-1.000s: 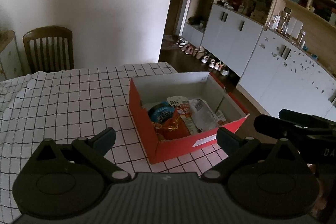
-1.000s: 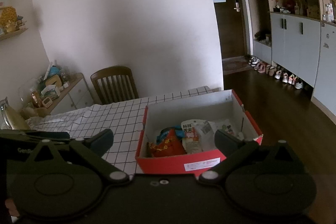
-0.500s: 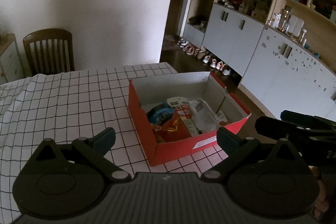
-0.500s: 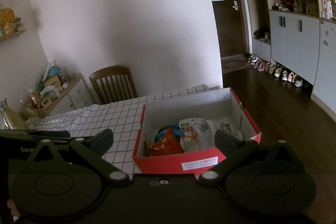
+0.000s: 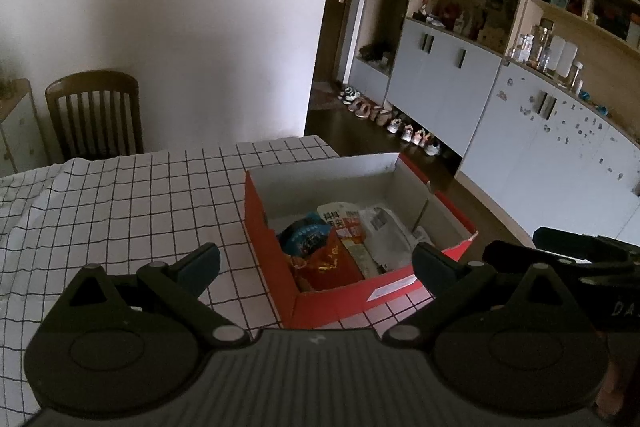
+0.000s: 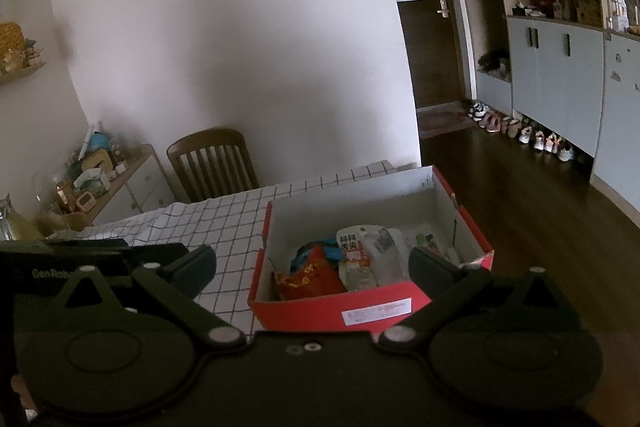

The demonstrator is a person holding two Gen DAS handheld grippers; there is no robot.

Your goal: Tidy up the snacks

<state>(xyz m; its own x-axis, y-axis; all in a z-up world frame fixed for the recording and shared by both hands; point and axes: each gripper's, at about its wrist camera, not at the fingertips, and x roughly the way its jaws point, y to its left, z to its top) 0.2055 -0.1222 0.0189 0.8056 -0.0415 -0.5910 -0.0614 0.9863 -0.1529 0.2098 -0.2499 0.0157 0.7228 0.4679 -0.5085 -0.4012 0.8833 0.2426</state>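
Both grippers are hanging above the table's near edge, my left gripper (image 5: 316, 259) and my right gripper (image 6: 312, 261) each spreading wide around nothing. Beyond them, the red box (image 5: 352, 297) is sitting at the right edge of the checked tablecloth (image 5: 132, 203), and the snack packets (image 6: 344, 261) are lying inside it toward its near wall.

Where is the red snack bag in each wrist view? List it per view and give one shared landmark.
Left wrist view: the red snack bag lies in the near part of the red box, lower centre, between the open left claw tips.
Right wrist view: it lies in the box's near-left corner, just left of centre.
Shared landmark: the wooden chair against the white wall.
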